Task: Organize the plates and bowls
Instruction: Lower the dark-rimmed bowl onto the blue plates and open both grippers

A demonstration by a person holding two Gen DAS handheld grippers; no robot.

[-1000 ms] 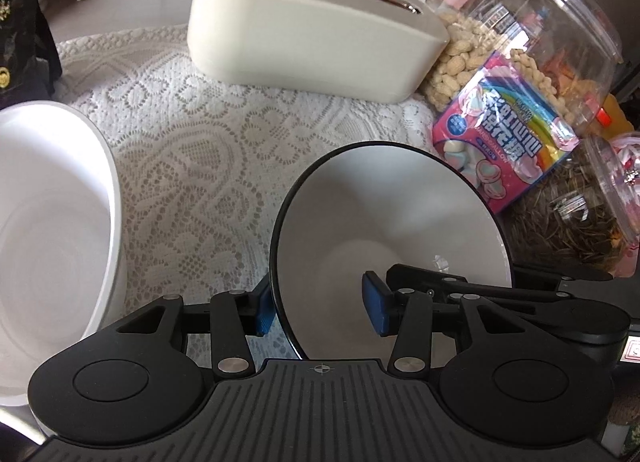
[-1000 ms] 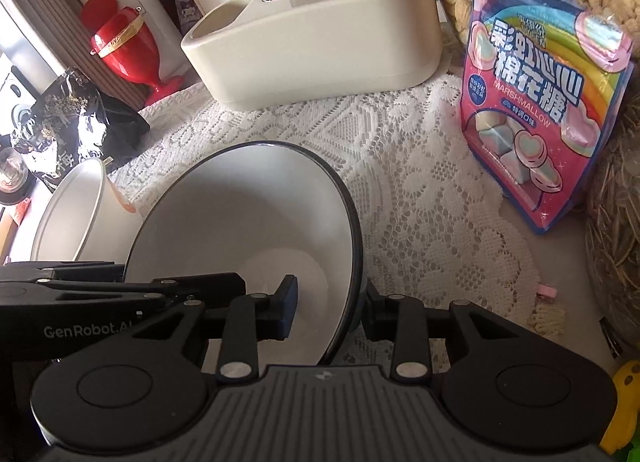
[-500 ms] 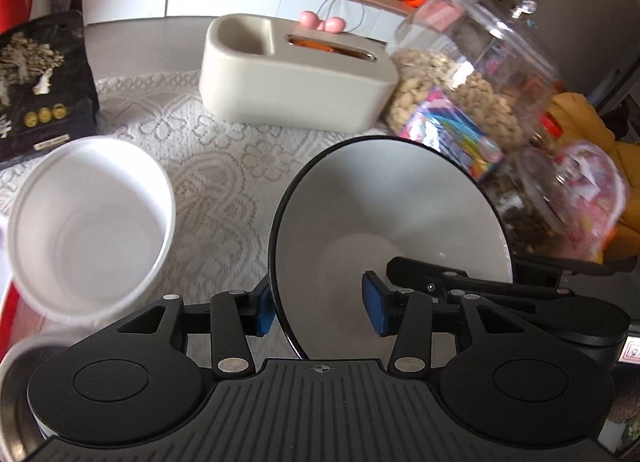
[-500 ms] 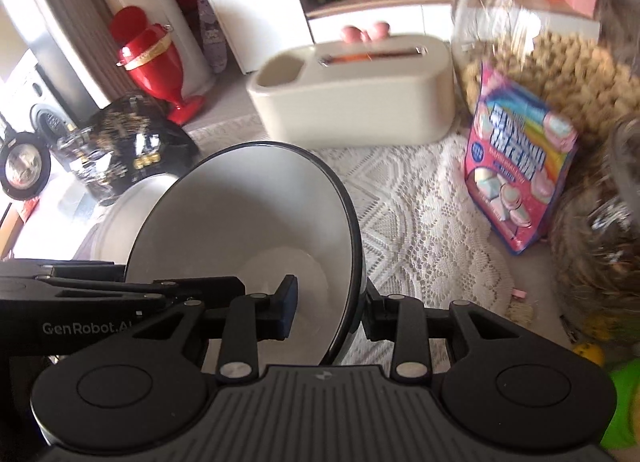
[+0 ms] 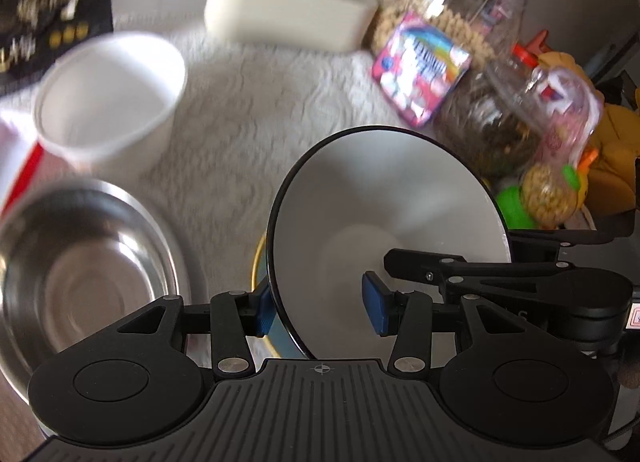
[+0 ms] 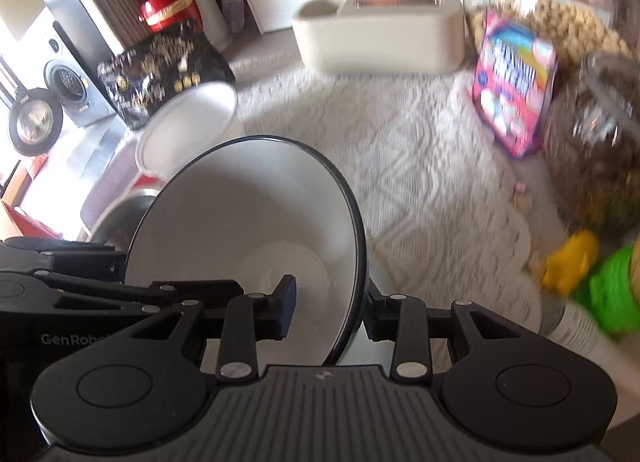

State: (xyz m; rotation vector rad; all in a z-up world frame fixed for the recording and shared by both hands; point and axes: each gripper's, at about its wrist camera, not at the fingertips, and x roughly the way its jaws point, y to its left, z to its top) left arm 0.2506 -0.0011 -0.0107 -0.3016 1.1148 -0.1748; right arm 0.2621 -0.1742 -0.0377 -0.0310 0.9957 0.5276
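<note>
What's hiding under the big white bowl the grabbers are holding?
Below the white bowl, a yellow-rimmed bluish dish peeks out at its lower left edge. The bowl covers most of it, so its shape and contents cannot be seen.

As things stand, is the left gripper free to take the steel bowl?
Probably not: the left gripper straddles the rim of the black-rimmed bowl, shared with the right gripper. The steel bowl sits uncovered beside it.

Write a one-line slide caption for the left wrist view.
Both grippers carry the black-rimmed white bowl by opposite rims above a lace-covered table, steel bowl and white tub alongside.
</note>
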